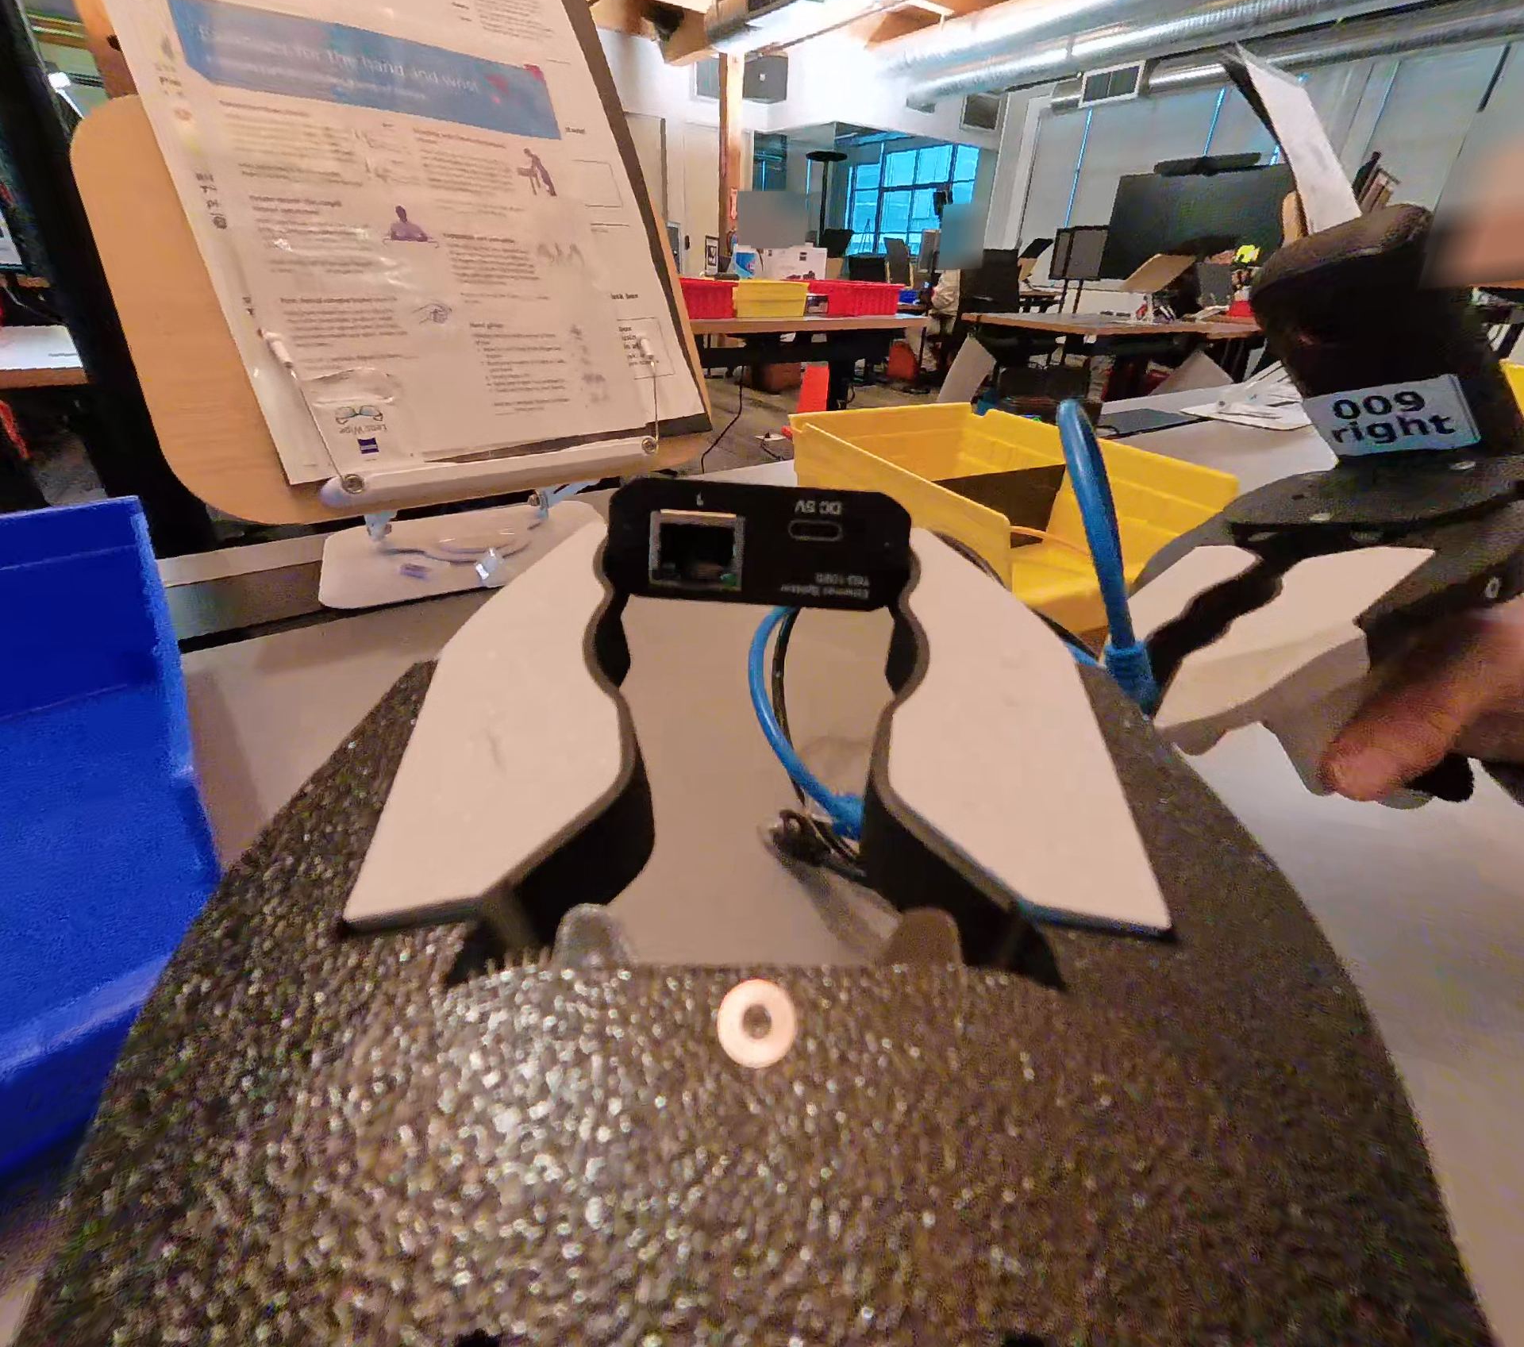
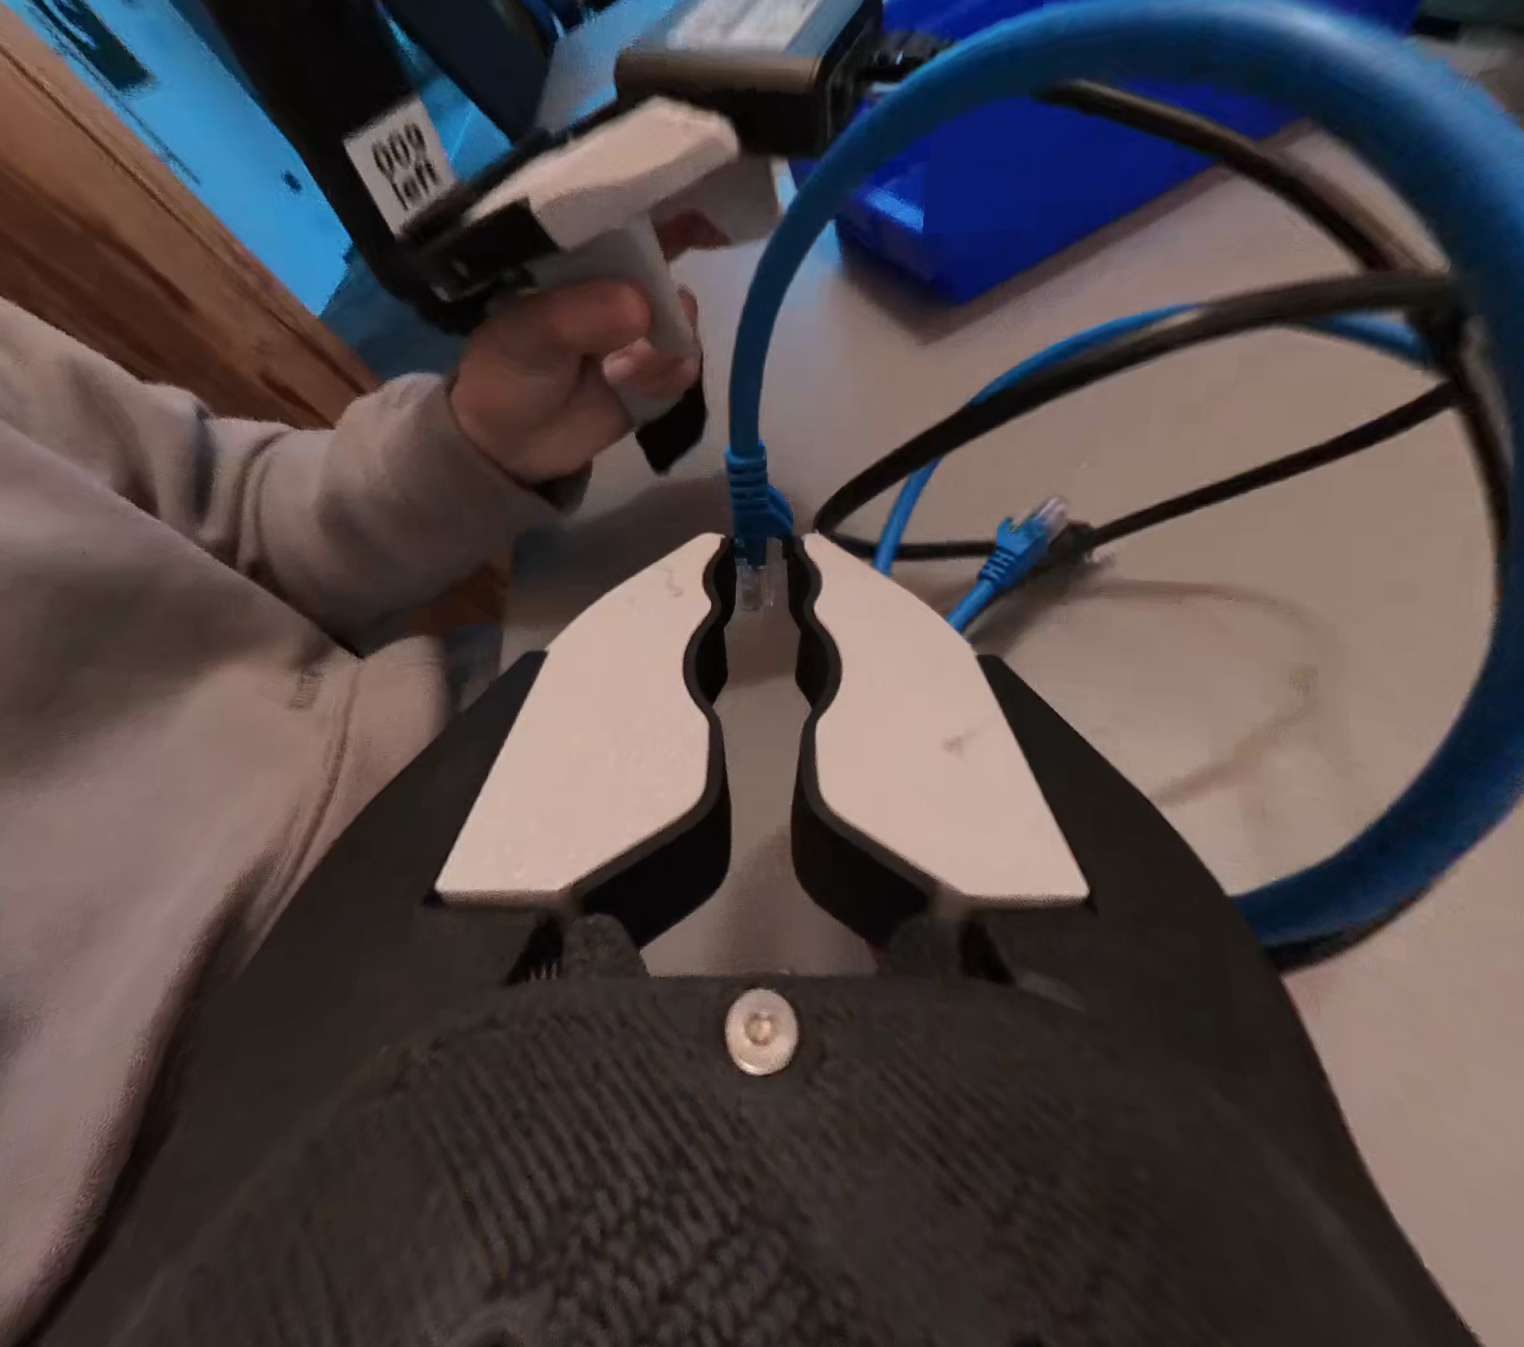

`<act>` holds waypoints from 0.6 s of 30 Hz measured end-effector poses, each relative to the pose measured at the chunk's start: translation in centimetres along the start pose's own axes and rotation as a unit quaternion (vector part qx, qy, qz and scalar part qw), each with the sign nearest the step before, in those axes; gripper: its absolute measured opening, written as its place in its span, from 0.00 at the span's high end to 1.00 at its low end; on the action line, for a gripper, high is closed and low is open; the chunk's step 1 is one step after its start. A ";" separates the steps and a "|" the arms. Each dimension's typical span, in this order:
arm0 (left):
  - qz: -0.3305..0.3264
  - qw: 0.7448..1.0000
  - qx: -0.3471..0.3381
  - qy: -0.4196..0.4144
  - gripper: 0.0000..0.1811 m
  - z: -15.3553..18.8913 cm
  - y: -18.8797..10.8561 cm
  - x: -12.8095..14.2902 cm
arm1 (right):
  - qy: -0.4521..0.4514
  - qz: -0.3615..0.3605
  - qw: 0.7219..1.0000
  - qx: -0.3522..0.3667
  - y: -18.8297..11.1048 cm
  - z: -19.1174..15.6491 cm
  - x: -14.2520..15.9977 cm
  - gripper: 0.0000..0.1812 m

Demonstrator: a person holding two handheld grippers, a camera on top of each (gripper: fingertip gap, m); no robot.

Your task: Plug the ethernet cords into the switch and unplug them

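Observation:
My left gripper (image 1: 754, 569) is shut on the small black switch (image 1: 816, 569) and holds it at its fingertips above the table. The switch's ethernet port (image 1: 695, 549) faces the camera and is empty. My right gripper (image 2: 760, 557) is shut on the clear plug of a blue ethernet cord (image 2: 746, 483), which arcs up and round to the right. In the left wrist view the right gripper (image 1: 1154, 668) is to the right of the switch, apart from it. A second blue plug (image 2: 1023, 540) lies loose on the table. The switch (image 2: 759, 54) also shows in the right wrist view.
A blue bin (image 1: 82, 771) stands at the left, a yellow bin (image 1: 948, 450) behind the switch. A document stand (image 1: 371, 194) is at the back left. A black cable (image 2: 1154, 507) loops on the grey table (image 2: 1154, 689). A person's grey sleeve (image 2: 206, 565) is at the left.

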State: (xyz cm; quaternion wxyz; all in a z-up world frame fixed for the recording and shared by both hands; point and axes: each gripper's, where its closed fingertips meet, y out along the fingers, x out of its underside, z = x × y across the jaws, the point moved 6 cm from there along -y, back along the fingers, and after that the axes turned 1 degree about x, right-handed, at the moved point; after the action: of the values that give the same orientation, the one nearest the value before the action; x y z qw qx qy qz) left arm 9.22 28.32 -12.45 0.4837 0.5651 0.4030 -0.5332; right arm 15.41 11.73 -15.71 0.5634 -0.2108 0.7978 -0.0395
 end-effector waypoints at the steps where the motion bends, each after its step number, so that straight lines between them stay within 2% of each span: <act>1: 0.000 1.000 0.002 -0.001 0.67 -0.1 0.0 -0.1 | -0.002 -0.024 1.000 0.003 0.2 0.1 0.5 0.93; 4: 0.011 1.000 0.002 -0.002 0.67 -0.5 -0.3 -0.7 | -0.013 -0.065 0.998 0.002 1.4 -0.1 1.5 0.93; 8: 0.015 1.000 0.023 0.003 0.67 -0.6 -0.5 -1.3 | -0.029 -0.157 0.987 -0.016 3.2 -0.6 3.4 0.93; 12: 0.004 0.999 0.026 0.027 0.67 -0.7 -0.6 -1.4 | -0.014 -0.135 0.990 -0.036 3.3 -0.7 3.4 0.93; 14: -0.007 0.998 0.030 0.047 0.67 -0.7 -0.6 -1.4 | -0.014 -0.114 0.993 -0.031 2.8 -0.5 2.9 0.93; 16: -0.020 0.997 0.039 0.057 0.67 -0.7 -0.5 -1.2 | -0.021 -0.124 0.991 -0.048 1.8 -0.8 2.8 0.92; 18: -0.031 0.996 0.044 0.071 0.67 -0.6 -0.5 -1.0 | -0.017 -0.144 0.987 -0.062 0.0 -1.1 3.0 0.84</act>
State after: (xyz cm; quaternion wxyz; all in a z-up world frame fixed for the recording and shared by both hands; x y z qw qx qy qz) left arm 8.79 29.03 -11.55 0.4119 0.6094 0.4299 -0.5236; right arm 13.55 10.44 -17.93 0.5516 -0.3588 0.7499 -0.0675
